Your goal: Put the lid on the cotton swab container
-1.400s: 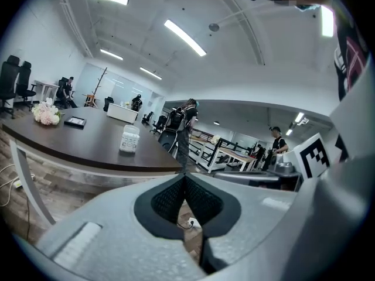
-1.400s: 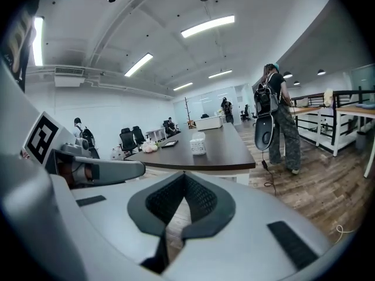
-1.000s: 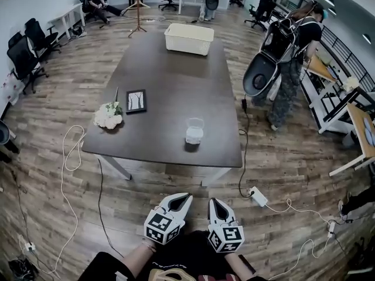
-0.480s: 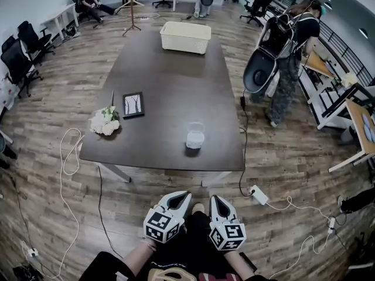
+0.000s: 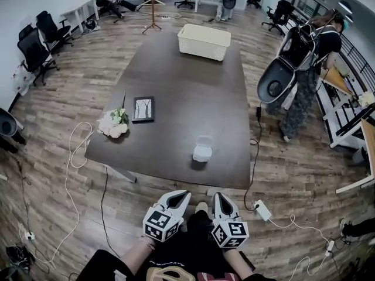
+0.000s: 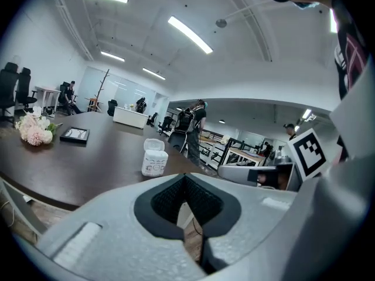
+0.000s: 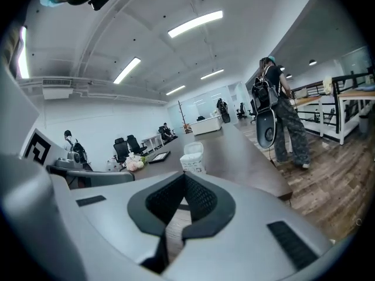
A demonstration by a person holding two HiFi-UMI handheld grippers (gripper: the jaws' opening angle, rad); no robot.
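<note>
A: Tools?
B: Left tool (image 5: 180, 196), right tool (image 5: 217, 197), bottom centre, both with jaws together, empty.
A: Container?
B: Container (image 5: 202, 153) mid-frame on desk (image 5: 176, 92), near front edge, lid (image 5: 204, 140) up. Basket (image 5: 204, 41) far end.

The left gripper (image 6: 186, 180) fills the bottom of the frame, its jaws closed tip to tip with nothing between them. Just above them, left of centre, the cotton swab container (image 6: 154, 164) stands upright on the dark table (image 6: 88, 163) — its lid (image 6: 153, 144) raised above the rim. At the far left lie pink flowers (image 6: 32, 130) and a picture frame (image 6: 75, 134).
</note>
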